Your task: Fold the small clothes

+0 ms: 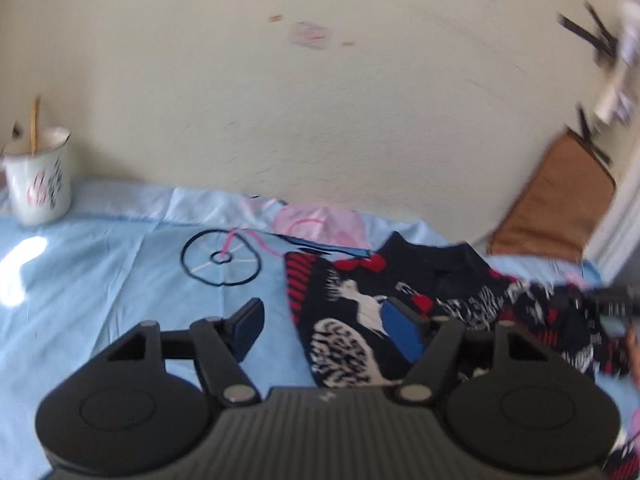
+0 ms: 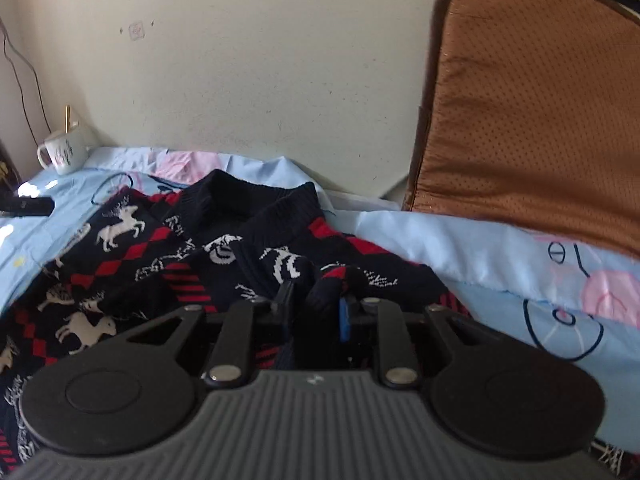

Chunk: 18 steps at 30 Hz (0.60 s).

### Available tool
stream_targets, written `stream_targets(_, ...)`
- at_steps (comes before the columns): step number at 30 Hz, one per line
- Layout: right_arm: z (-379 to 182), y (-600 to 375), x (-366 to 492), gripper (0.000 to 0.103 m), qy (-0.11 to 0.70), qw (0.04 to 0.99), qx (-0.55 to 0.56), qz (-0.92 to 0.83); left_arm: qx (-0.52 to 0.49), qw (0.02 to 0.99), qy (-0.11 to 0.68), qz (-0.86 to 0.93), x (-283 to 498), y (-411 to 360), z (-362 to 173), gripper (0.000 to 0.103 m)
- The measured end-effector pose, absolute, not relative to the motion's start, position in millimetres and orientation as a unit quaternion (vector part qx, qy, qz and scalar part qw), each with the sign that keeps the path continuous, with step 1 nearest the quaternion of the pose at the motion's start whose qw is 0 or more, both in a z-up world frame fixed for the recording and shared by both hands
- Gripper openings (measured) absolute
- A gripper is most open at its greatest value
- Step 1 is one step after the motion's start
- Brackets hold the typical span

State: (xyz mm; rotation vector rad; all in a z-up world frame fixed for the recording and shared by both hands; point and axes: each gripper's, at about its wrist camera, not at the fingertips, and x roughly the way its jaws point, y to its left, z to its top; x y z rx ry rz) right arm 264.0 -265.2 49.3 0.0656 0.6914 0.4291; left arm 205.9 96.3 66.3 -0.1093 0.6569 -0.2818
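Observation:
A small dark navy knit sweater (image 1: 360,312) with red diamonds and white reindeer lies on a light blue printed sheet (image 1: 100,272). My left gripper (image 1: 324,320) is open, hovering over the sweater's left edge, its right finger above the fabric. In the right wrist view the sweater (image 2: 168,248) lies bunched with its collar toward the wall. My right gripper (image 2: 320,304) is shut on a fold of the sweater's fabric, pinched between its pads.
A white enamel mug (image 1: 38,178) with sticks stands at the sheet's far left, also seen in the right wrist view (image 2: 64,156). A brown cushion (image 2: 532,104) leans against the cream wall at the right. A dark object (image 2: 30,206) lies on the sheet.

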Motion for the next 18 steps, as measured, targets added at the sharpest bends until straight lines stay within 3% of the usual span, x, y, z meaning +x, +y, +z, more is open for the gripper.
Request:
stream_targets(4,53.2,-265.8,259.8,0.047,0.335,0.911,0.066,0.232,0.121,0.929,0.314,-0.157,172.9,41.8,51.7,0.073)
stream_targets(5,52.4,-262.9,258.9,0.048,0.336,0.910,0.066,0.233,0.152,0.926,0.313,-0.146,170.7,34.7,45.1,0.073)
stream_targets(6,51.9,-262.0,257.9,0.048,0.337,0.909,0.068,0.236,0.181,0.922,0.318,-0.129,170.3,27.3,37.3,0.071)
stream_targets(8,51.8,-259.8,257.0,0.047,0.337,0.907,0.076,0.242,0.207,0.912,0.338,-0.105,176.8,19.5,21.4,0.056)
stream_targets(9,52.7,-257.7,257.1,0.044,0.338,0.905,0.077,0.246,0.219,0.911,0.337,-0.088,179.0,16.8,15.4,0.045)
stream_targets(10,56.0,-254.2,257.3,0.014,0.337,0.906,0.076,0.245,0.228,0.917,0.321,-0.068,178.2,16.8,12.2,0.029)
stream_targets(12,70.7,-248.4,257.3,0.012,0.322,0.905,0.095,0.260,0.207,0.923,0.321,-0.042,183.2,21.6,14.2,0.010)
stream_targets(16,131.6,-236.1,242.8,0.012,0.215,0.902,0.128,0.351,0.084,0.949,0.304,0.029,179.9,54.3,33.6,0.011)
stream_targets(18,153.2,-234.8,233.2,0.012,0.164,0.897,0.125,0.392,0.020,0.945,0.321,0.054,182.2,74.3,31.6,0.017)
